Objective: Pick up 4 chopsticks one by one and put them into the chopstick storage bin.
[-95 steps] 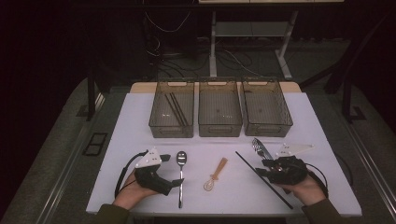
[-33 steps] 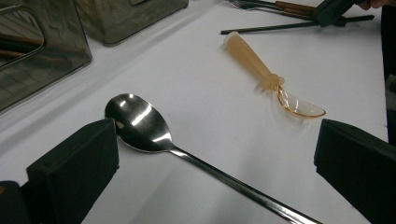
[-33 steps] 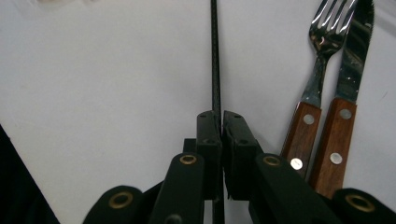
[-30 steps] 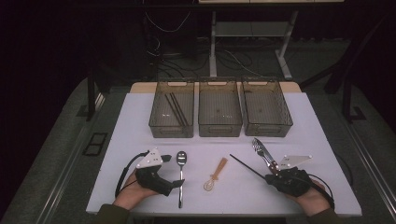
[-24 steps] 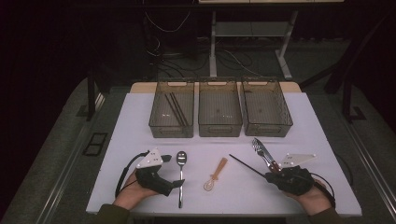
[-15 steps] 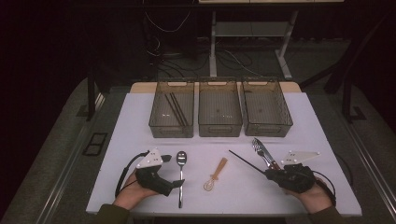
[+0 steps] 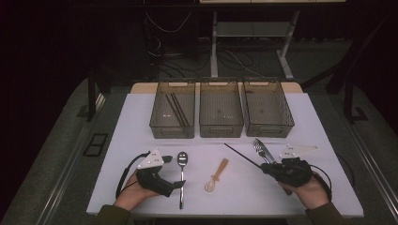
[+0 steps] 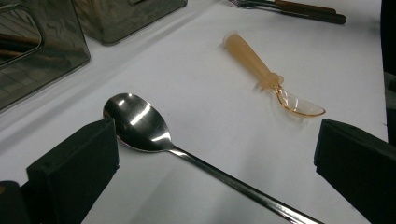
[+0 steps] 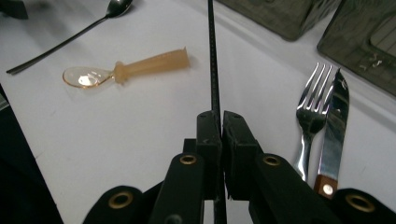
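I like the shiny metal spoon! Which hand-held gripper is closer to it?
Left. The left hand-held gripper sits right beside the metal spoon, its open jaws flanking it. The right hand-held gripper, holding a black chopstick, is across the table.

No readable writing

Bins, cutlery, grippers and table — none carries a legible word, number, brand or sign.

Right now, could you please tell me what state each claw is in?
Left claw: open, holding nothing, with the metal spoon lying between its jaws.
Right claw: closed on a black chopstick.
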`<action>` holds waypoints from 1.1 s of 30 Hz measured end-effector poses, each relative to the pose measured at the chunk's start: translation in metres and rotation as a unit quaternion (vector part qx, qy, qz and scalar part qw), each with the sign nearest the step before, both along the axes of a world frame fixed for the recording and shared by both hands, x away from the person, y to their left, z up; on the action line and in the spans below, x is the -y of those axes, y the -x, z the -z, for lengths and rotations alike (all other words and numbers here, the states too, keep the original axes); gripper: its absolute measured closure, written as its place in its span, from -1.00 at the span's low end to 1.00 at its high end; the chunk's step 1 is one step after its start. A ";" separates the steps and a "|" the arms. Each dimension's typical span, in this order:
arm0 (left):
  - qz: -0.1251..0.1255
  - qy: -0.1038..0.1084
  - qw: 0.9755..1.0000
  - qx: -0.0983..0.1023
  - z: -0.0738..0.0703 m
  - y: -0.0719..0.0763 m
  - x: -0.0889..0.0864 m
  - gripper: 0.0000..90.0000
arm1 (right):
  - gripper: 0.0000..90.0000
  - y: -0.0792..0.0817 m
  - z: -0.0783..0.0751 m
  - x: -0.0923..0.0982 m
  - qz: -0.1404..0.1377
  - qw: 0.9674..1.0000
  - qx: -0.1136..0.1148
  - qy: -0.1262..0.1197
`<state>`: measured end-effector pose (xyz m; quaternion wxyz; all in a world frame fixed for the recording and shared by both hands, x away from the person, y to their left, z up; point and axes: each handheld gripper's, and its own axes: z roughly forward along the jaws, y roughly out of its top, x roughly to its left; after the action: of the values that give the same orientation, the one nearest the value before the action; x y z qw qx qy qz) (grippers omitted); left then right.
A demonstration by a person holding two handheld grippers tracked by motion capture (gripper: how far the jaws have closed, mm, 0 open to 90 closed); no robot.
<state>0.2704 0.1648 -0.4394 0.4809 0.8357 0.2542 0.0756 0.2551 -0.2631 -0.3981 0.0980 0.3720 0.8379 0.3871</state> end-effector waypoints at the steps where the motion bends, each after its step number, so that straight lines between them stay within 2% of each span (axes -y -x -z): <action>1: -0.001 0.001 1.000 0.000 0.000 0.000 0.000 -1.00 | 0.91 -0.002 -0.001 -0.001 -0.001 1.000 0.004 -0.002; 5: -0.003 0.003 1.000 -0.001 0.000 0.000 0.000 -1.00 | 0.91 -0.006 -0.003 -0.004 -0.002 1.000 0.000 -0.012; 13: -0.003 0.004 1.000 -0.001 0.000 0.000 0.000 -1.00 | 0.91 -0.019 -0.013 -0.018 -0.008 1.000 0.017 -0.024; 33: -0.003 0.005 1.000 -0.001 0.001 -0.001 -0.001 -1.00 | 0.91 -0.054 -0.029 -0.058 -0.012 0.998 0.037 -0.046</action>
<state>0.2713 0.1660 -0.4399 0.4850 0.8323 0.2578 0.0750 0.3096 -0.2051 -0.3688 0.1067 0.3516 0.8195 0.4398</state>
